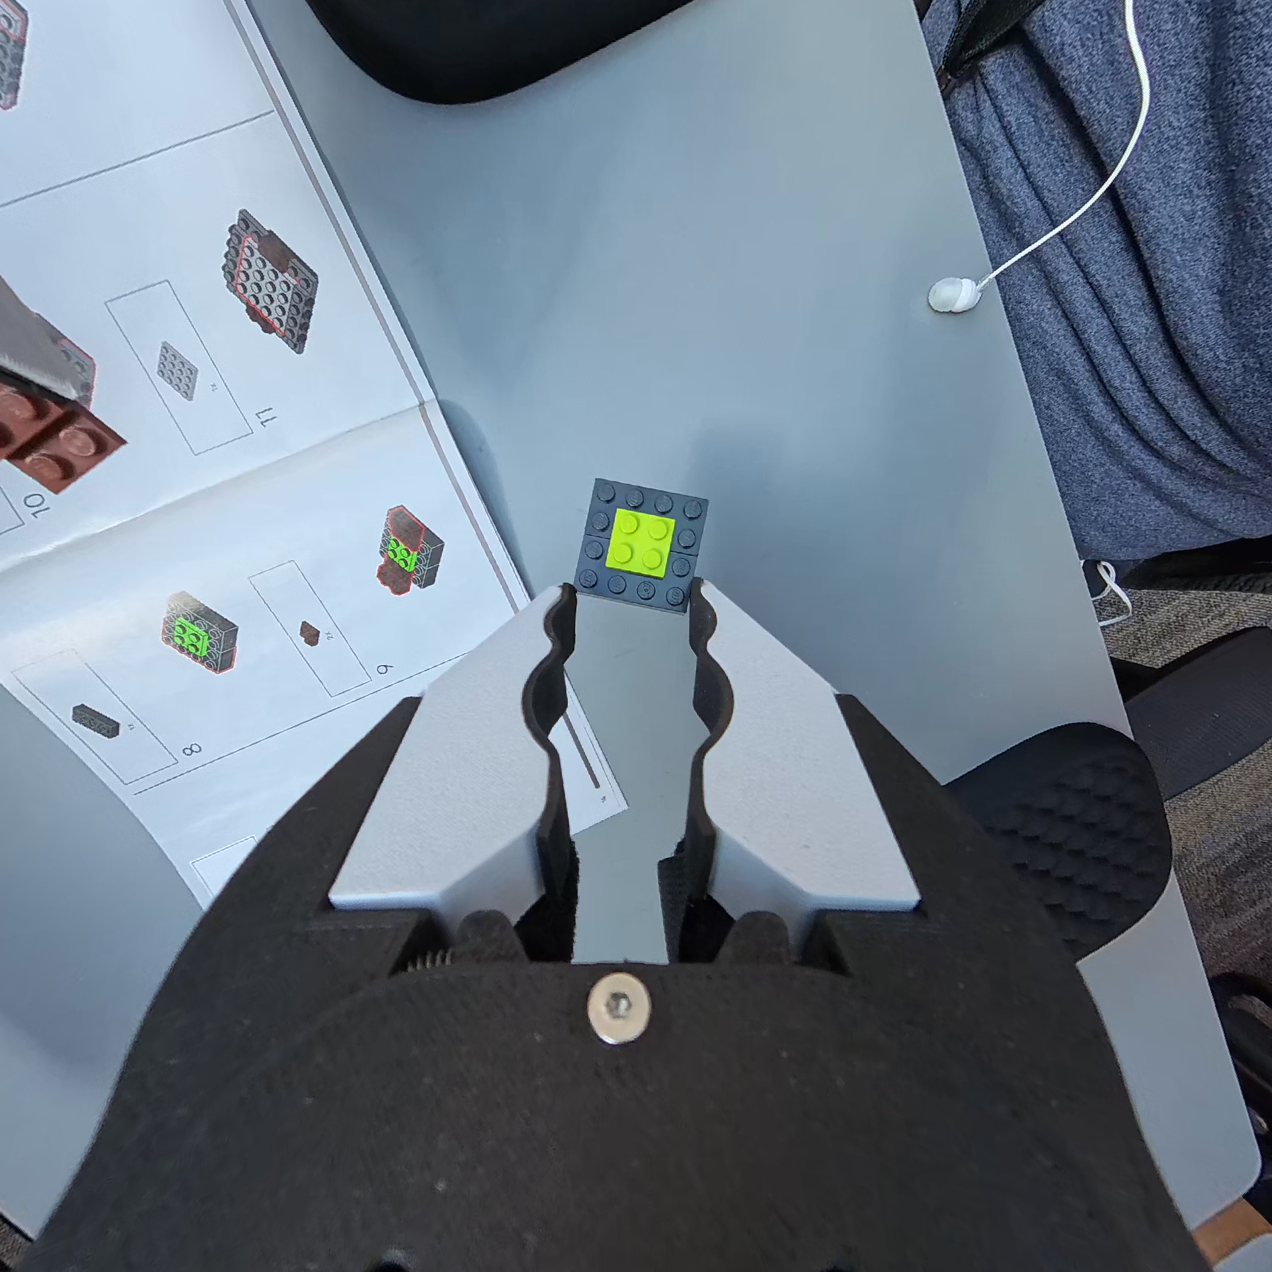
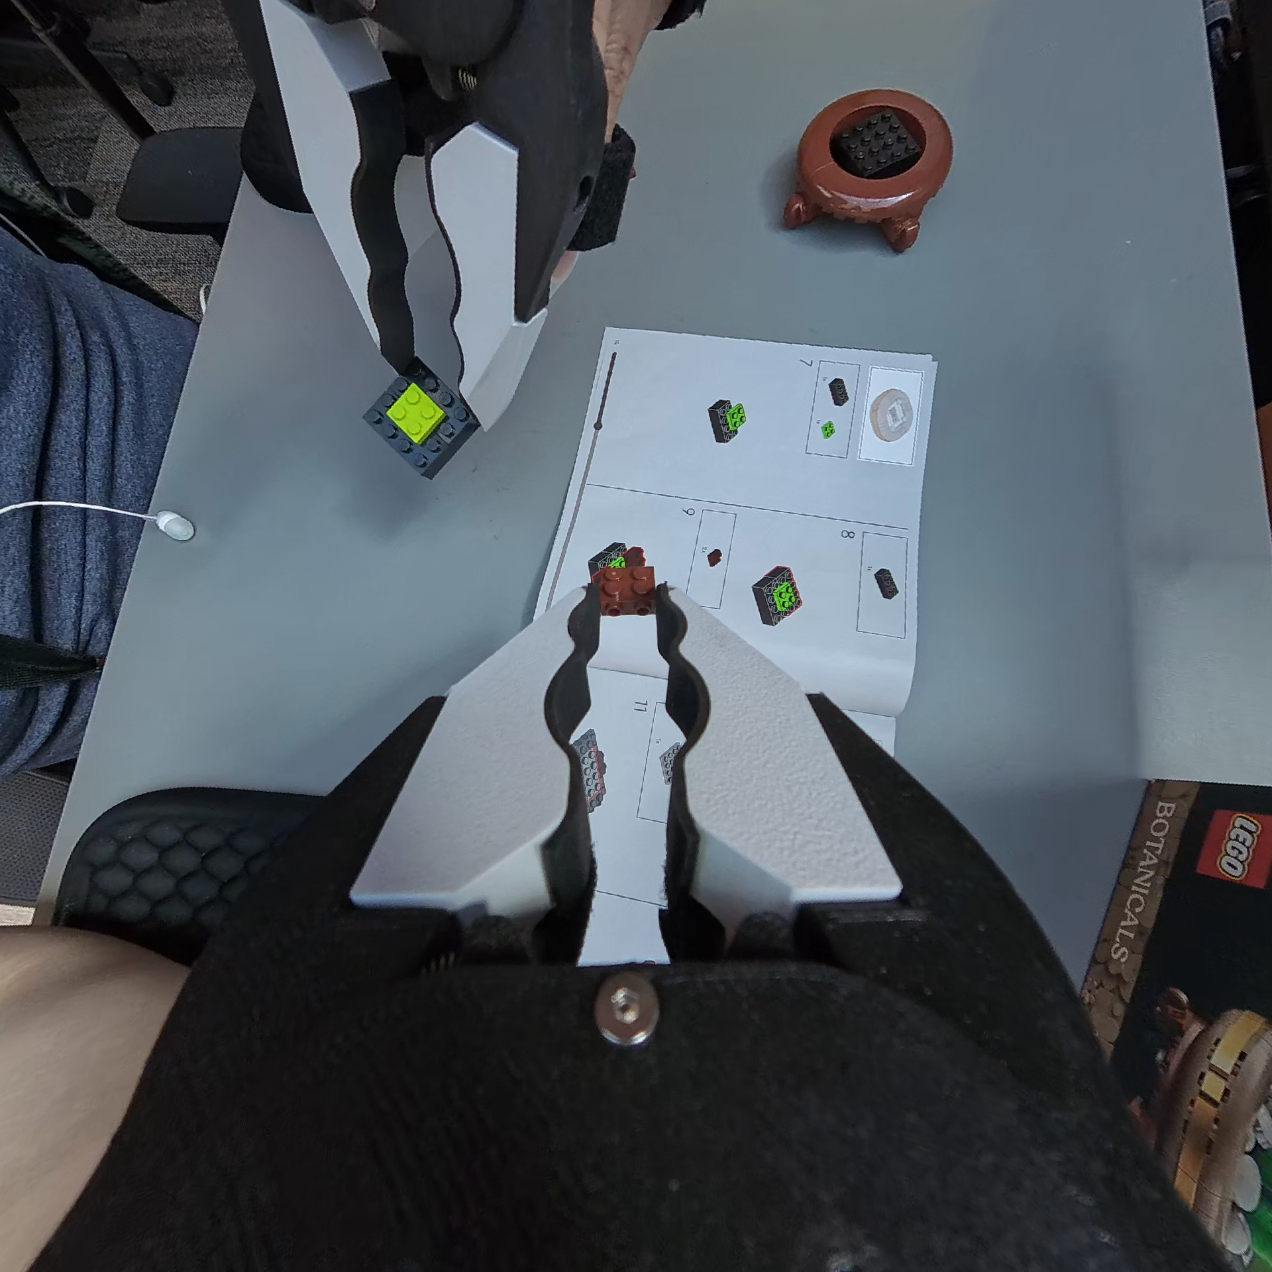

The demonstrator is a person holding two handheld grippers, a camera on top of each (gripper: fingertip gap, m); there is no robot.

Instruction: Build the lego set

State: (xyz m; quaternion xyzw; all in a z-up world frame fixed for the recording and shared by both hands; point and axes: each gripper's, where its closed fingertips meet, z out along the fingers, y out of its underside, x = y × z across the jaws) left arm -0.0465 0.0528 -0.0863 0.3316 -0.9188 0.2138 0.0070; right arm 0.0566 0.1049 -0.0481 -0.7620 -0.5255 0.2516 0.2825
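Grey table (image 2: 1032, 427), left gripper (image 1: 632, 597) clamping black-and-lime block (image 1: 641, 545), right gripper (image 2: 625, 597) pinching brown piece (image 2: 626, 589) (over instruction booklet (image 2: 757, 482))

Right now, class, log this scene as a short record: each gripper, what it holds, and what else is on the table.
left gripper: shut on black-and-lime block
right gripper: shut on brown piece
booklet: open on table, under right gripper
brown pot: on table past the booklet, black plate inside
box: at table's near right edge
earbud: white, at table's left edge
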